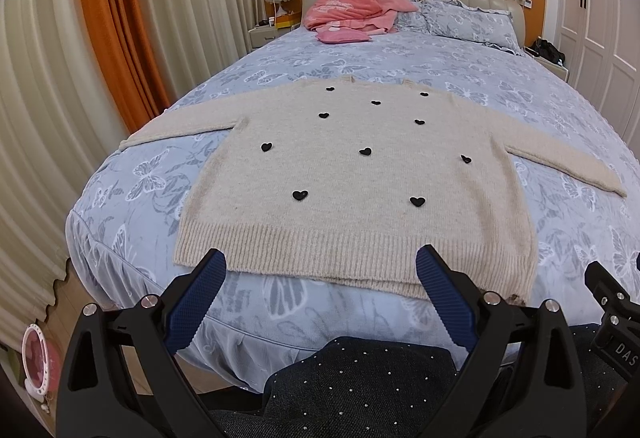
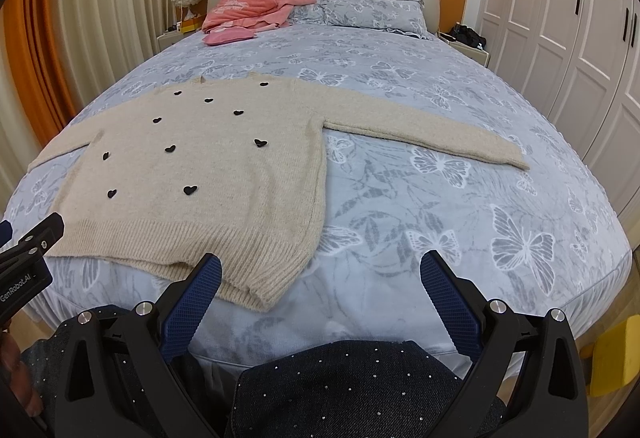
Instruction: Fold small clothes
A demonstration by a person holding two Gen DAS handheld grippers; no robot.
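Note:
A cream knitted sweater (image 1: 352, 174) with small black hearts lies flat on the bed, front up, both sleeves spread out sideways and its ribbed hem at the near edge. It also shows in the right wrist view (image 2: 200, 174), to the left. My left gripper (image 1: 320, 262) is open and empty, just short of the middle of the hem. My right gripper (image 2: 320, 266) is open and empty, in front of the sweater's right hem corner. The right sleeve (image 2: 432, 130) stretches out to the right.
The bed (image 2: 460, 198) has a blue butterfly cover. Pink clothes (image 1: 352, 6) and pillows (image 2: 372, 12) lie at the headboard. Curtains hang on the left, white wardrobes (image 2: 560, 18) stand on the right. A studded dark garment (image 2: 352, 390) is below the grippers.

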